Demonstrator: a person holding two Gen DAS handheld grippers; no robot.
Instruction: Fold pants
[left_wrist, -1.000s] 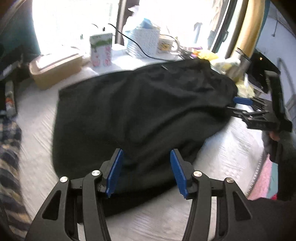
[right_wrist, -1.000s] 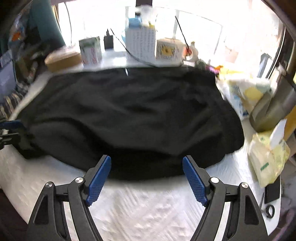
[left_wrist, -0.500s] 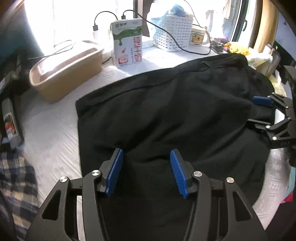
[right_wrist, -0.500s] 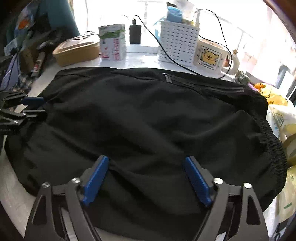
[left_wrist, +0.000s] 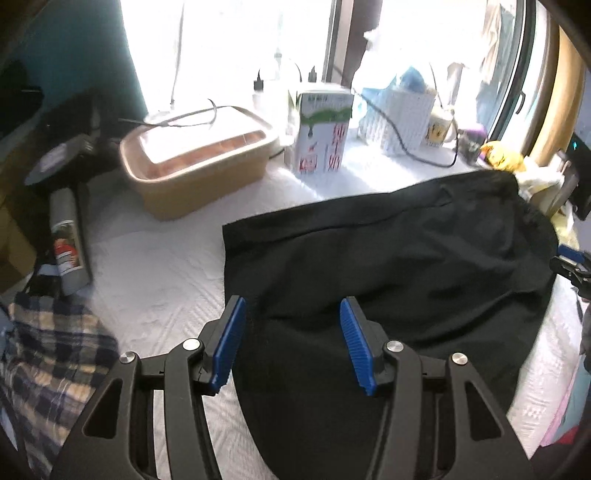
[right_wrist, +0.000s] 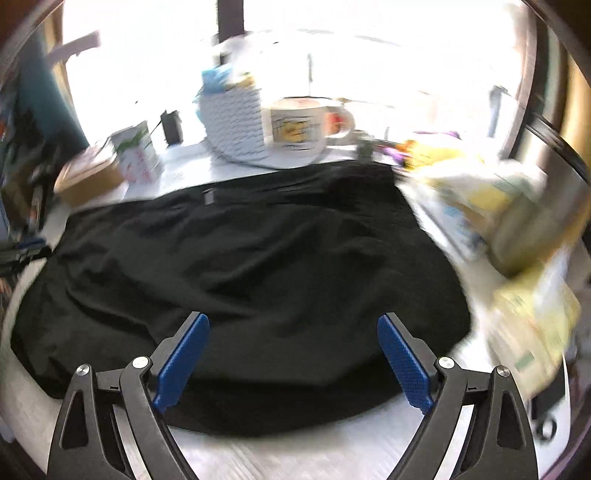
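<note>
So we had the black pants (left_wrist: 388, 266) lying on the white quilted cover (left_wrist: 155, 288), already doubled over into a wide dark slab with one straight edge facing the milk carton (left_wrist: 321, 136) and the tan box (left_wrist: 195, 170); compared with a second earlier, when both of us were down at the near hem, the left gripper (left_wrist: 290, 343) had swung over toward the left side edge of the cloth, so the bare cover and the plaid fabric (left_wrist: 48, 362) came into view on that side; its blue fingers (left_wrist: 229, 347) sat moderately apart with nothing between them, just hovering over the pants' corner; the right gripper (right_wrist: 293, 358) had pulled back a bit from half a second ago and was spread wide, also holding nothing, with the near hem of the pants (right_wrist: 258, 280) right under it; the right view was smeared, so it was clearly on the move; we'd guess the first fold was down and released, and both hands were repositioning for the next one, probably bringing one end across; wrinkles in the middle might want smoothing first.
</note>
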